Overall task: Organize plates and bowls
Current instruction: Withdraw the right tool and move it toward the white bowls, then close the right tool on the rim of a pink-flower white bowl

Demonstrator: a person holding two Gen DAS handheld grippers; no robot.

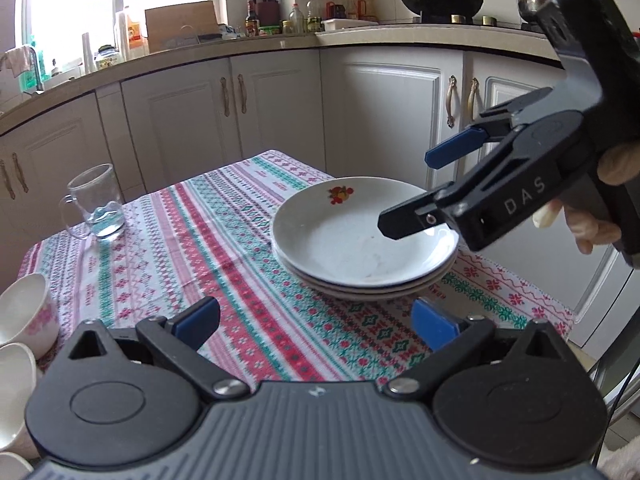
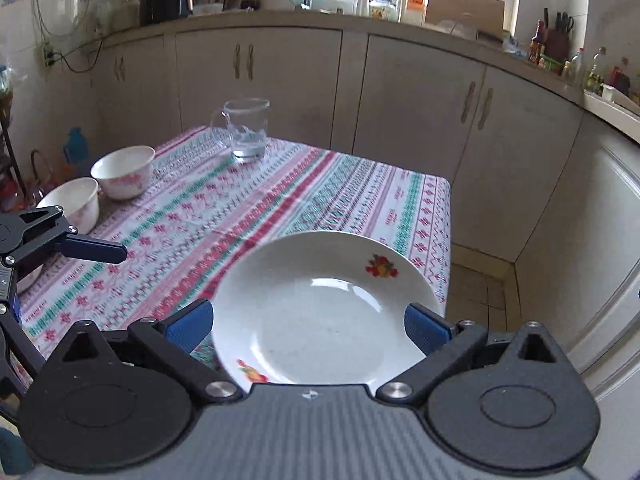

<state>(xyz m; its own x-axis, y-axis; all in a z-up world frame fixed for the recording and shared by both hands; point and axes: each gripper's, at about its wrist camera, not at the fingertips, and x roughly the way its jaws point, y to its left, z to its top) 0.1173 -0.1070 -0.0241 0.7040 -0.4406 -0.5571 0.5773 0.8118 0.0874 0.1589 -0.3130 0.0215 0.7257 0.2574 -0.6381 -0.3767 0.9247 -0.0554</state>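
A stack of white plates (image 1: 362,240) with a fruit print sits on the patterned tablecloth (image 1: 192,248), right of centre. My right gripper (image 1: 408,192) is open and empty, hovering just above the stack's right rim. In the right wrist view the top plate (image 2: 320,312) lies below and between the open fingers of that gripper (image 2: 308,324). My left gripper (image 1: 316,322) is open and empty, near the table's front edge, short of the stack. White bowls with pink flowers (image 1: 24,316) stand at the left edge; two of these bowls (image 2: 124,172) show in the right wrist view.
A glass mug (image 1: 98,202) with a little water stands at the far left of the table, also in the right wrist view (image 2: 245,130). White kitchen cabinets (image 1: 280,108) and a crowded counter lie behind. The table's right edge drops off beside the plates.
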